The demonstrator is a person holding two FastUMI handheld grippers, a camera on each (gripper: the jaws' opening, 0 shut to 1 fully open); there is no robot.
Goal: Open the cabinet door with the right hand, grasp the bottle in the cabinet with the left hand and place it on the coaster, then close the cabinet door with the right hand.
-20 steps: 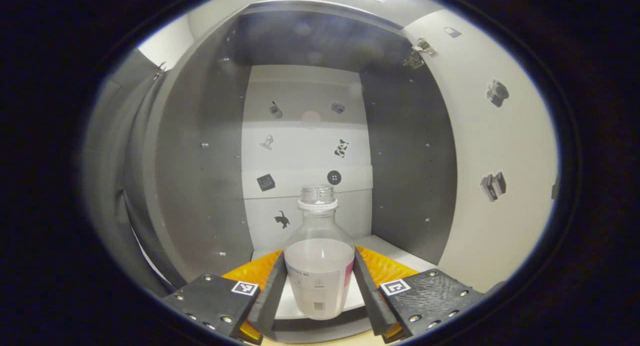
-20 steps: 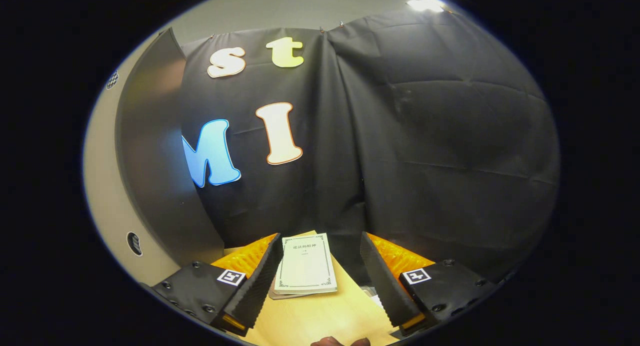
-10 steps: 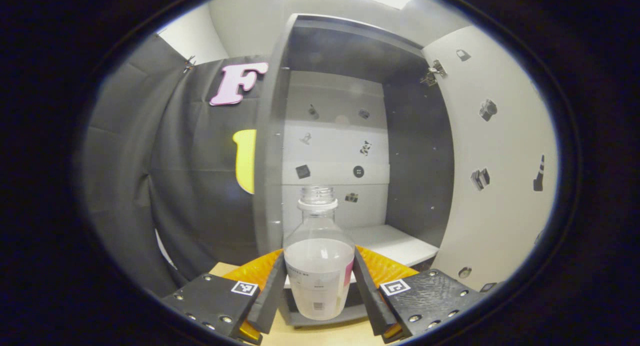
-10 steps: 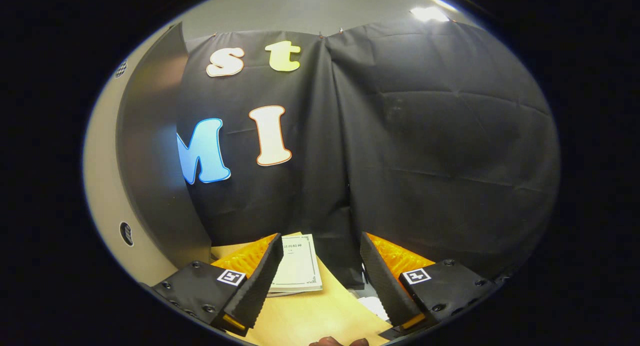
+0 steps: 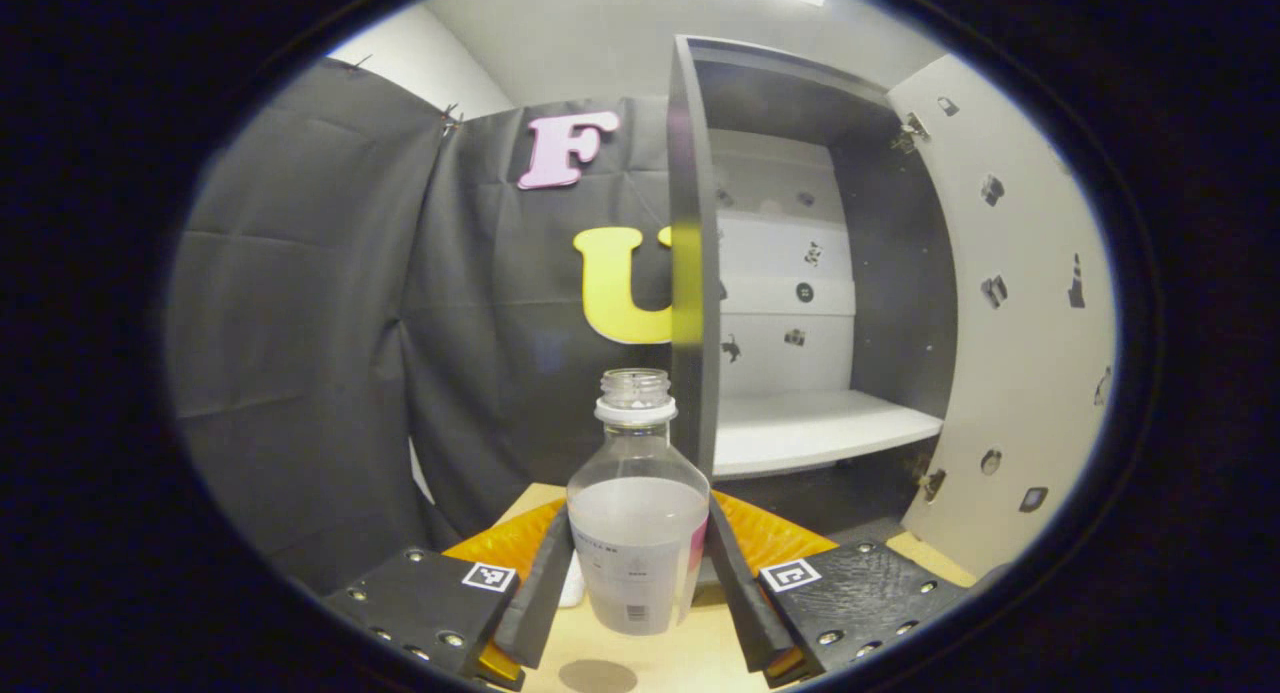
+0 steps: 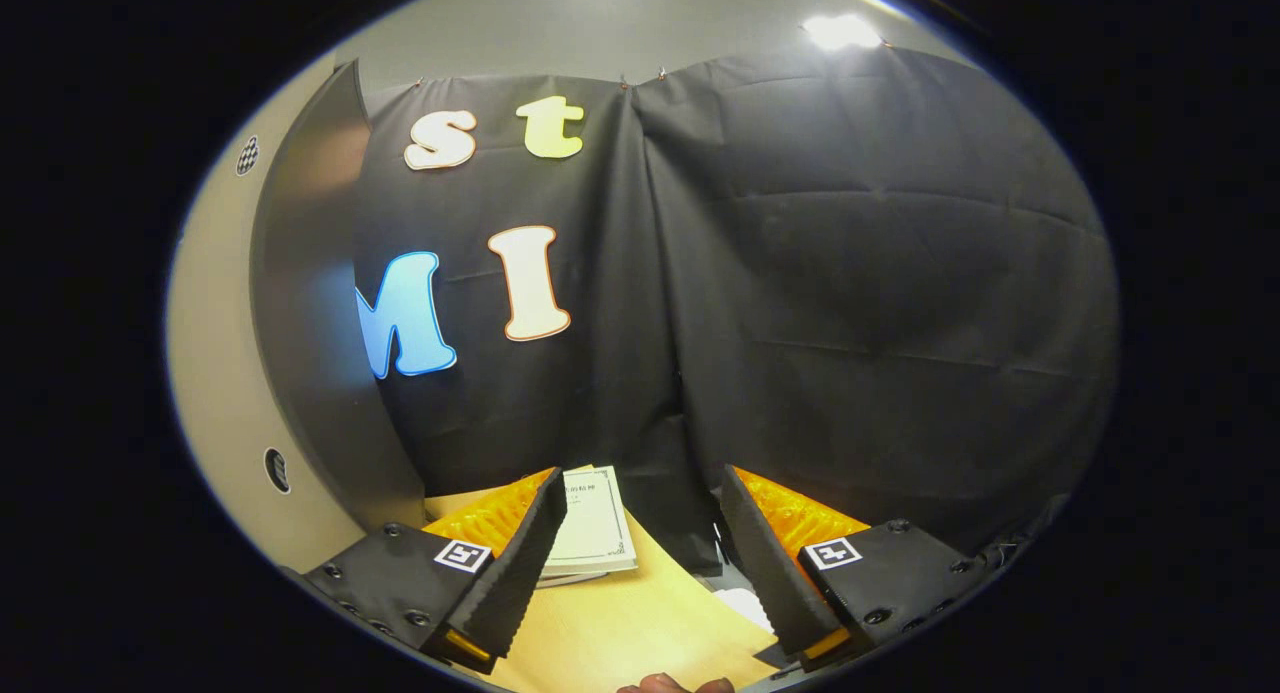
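The left gripper point(image 5: 638, 573) was closed on the clear plastic bottle with a white neck ring and no cap point(image 5: 638, 518), both black foam-lined fingers pressing its labelled lower body. The grip sat low on the widest part, probably so the upright bottle, partly filled with pale liquid, would not tip or slop through its open mouth. The bottle hung clear of the dark grey cabinet point(image 5: 690, 273), in front of its left side panel and above the light wooden worktop point(image 5: 690, 658). A round brown coaster point(image 5: 597, 676) lay on the worktop at the lower edge of the left gripper view, just below the bottle, so the setting-down looked near. The white cabinet door dotted with small stickers point(image 5: 1010, 323) stood swung wide to the right, leaving the white shelf point(image 5: 810, 428) bare.

In the right gripper view the right gripper point(image 6: 640, 563) was wide open and held nothing, waiting off the door, seemingly until the closing step. A pale booklet point(image 6: 592, 523) lay near the worktop's far edge.
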